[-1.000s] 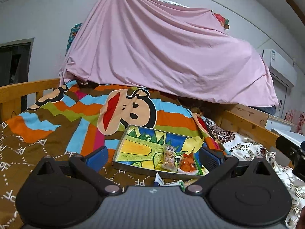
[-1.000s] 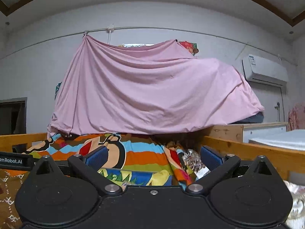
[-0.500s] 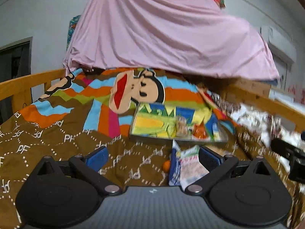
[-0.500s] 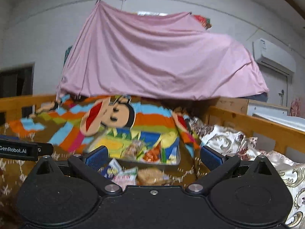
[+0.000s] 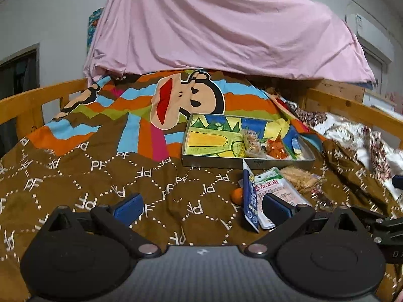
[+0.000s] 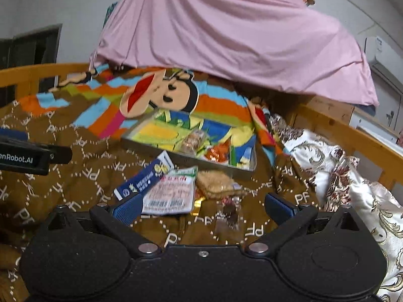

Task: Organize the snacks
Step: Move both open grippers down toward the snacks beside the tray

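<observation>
Now | both grippers, left gripper (image 5: pixel 201 207) and right gripper (image 6: pixel 202 207), fingers apart, empty | advice: approach white packet (image 6: pixel 171 192) at lower centre flat, then carry to tray (image 6: pixel 241 170).

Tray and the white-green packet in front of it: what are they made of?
Tray: likely thin metal, dull grey wall with straight folded rim, printed cartoon floor. White-green packet: looks like glossy plastic film, flat, printed label and barcode, slight sheen. Neither certain from the pictures.
</observation>
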`<action>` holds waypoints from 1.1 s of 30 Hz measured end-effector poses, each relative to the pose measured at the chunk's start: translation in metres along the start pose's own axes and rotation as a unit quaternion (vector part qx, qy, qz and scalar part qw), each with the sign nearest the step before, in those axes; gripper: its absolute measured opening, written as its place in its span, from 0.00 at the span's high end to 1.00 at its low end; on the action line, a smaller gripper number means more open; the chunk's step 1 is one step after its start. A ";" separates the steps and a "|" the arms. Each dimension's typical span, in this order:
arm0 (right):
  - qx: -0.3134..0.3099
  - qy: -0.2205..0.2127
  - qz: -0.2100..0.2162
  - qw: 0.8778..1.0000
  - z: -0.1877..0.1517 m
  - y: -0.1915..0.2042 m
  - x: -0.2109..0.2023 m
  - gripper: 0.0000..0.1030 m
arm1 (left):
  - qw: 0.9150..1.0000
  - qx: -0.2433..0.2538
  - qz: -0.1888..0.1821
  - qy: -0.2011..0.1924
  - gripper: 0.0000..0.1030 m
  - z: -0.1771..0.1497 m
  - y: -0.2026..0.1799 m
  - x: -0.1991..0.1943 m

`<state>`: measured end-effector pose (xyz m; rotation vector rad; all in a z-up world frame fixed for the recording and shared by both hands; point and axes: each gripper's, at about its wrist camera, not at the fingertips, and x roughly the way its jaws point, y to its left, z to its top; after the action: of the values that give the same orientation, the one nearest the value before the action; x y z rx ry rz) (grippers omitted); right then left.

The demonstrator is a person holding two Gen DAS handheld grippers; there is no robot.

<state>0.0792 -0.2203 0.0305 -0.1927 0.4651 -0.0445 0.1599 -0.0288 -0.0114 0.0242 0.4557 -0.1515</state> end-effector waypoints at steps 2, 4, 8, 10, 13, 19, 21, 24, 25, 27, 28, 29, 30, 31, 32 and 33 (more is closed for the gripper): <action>-0.003 0.010 0.005 1.000 -0.001 0.000 0.004 0.01 | 1.000 0.015 0.002 0.002 0.00 0.001 -0.001 0.006; -0.005 0.021 0.010 1.000 -0.002 0.002 0.009 0.01 | 1.000 0.028 -0.001 0.004 0.00 0.000 -0.003 0.011; -0.012 0.038 0.019 0.999 -0.003 0.007 0.018 0.01 | 0.999 0.051 -0.006 0.008 0.00 -0.001 -0.007 0.022; -0.014 0.045 0.023 0.999 -0.003 0.009 0.023 0.01 | 0.999 0.052 -0.007 0.013 0.00 -0.002 -0.007 0.029; -0.012 0.054 0.031 0.998 -0.004 0.010 0.031 0.01 | 0.999 0.046 -0.016 0.024 0.00 -0.003 -0.006 0.038; 0.009 0.069 0.042 0.997 -0.003 0.004 0.052 0.01 | 0.997 0.041 -0.039 0.044 0.00 -0.002 -0.006 0.055; 0.006 0.073 0.042 0.996 -0.003 0.004 0.061 0.01 | 0.997 0.040 -0.046 0.045 0.00 -0.001 -0.006 0.059; -0.009 0.076 0.042 0.996 -0.002 0.003 0.074 0.01 | 0.996 0.034 -0.061 0.051 0.00 0.003 -0.005 0.067; -0.012 0.076 0.042 0.996 -0.002 0.003 0.078 0.01 | 0.996 0.030 -0.066 0.055 0.00 0.005 -0.004 0.071; -0.018 0.075 0.044 0.996 -0.002 0.003 0.088 0.01 | 0.995 0.020 -0.074 0.068 0.00 0.009 -0.001 0.080; -0.021 0.073 0.047 0.996 -0.002 0.003 0.091 0.01 | 0.994 0.013 -0.078 0.074 0.00 0.011 0.001 0.085; -0.026 0.069 0.053 0.996 -0.002 0.004 0.095 0.01 | 0.993 0.002 -0.085 0.079 0.00 0.012 0.004 0.090; -0.035 0.065 0.059 0.995 -0.002 0.006 0.099 0.01 | 0.992 -0.009 -0.093 0.083 0.00 0.014 0.006 0.094; -0.044 0.063 0.062 0.995 -0.002 0.008 0.102 0.01 | 0.991 -0.022 -0.101 0.086 0.01 0.015 0.009 0.098; -0.055 0.061 0.064 0.995 -0.003 0.011 0.106 0.01 | 0.989 -0.038 -0.113 0.089 0.01 0.015 0.012 0.102; -0.065 0.060 0.065 0.994 -0.003 0.015 0.110 0.01 | 0.986 -0.050 -0.126 0.093 0.01 0.017 0.014 0.106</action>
<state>0.1761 -0.2156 -0.0241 -0.2886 0.5994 0.1037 0.2632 -0.0304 -0.0434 -0.1188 0.6520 -0.3771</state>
